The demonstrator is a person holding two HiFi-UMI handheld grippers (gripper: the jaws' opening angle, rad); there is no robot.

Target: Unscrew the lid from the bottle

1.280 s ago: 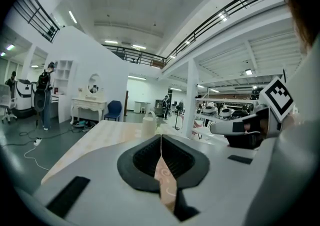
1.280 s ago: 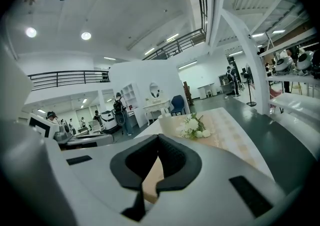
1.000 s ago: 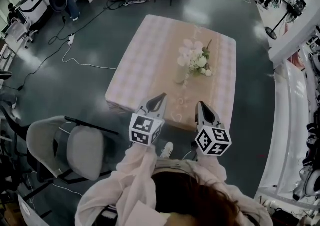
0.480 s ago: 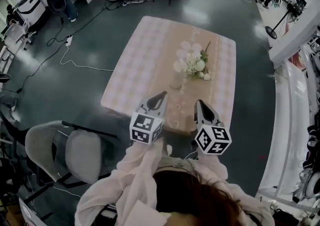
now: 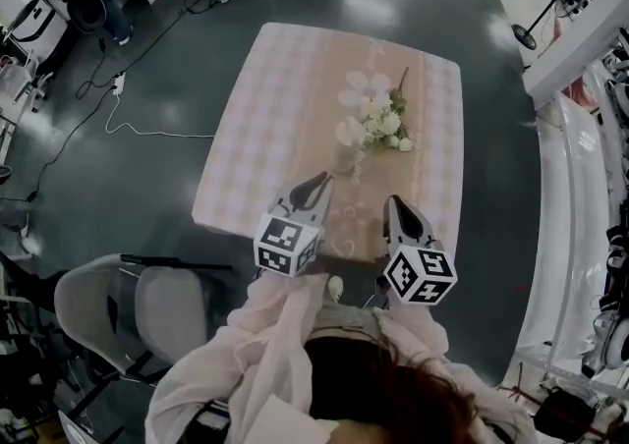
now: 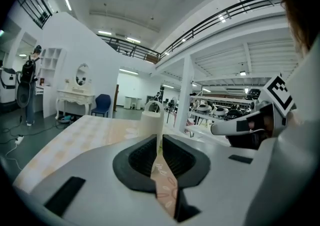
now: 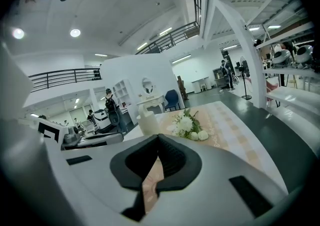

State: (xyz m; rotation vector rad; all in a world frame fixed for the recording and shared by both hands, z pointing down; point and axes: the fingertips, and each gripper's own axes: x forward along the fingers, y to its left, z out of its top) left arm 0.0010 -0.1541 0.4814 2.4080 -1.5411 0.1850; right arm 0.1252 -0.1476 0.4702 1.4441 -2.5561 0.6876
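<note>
Both held side by side in head view, left gripper and right gripper, over near edge of pink checked desk, aimed at pale bottle with looped lid standing mid-desk beside white flowers, probably lining up hold and twist

Left gripper view: jaws closed, empty, bottle straight ahead, apart

Right gripper view: jaws closed, empty, bottle ahead, slightly left

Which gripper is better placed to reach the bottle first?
Probably left. The left gripper, shut, is nearer the bottle, which stands straight ahead of its jaws. The right gripper, also shut, is further off.
</note>
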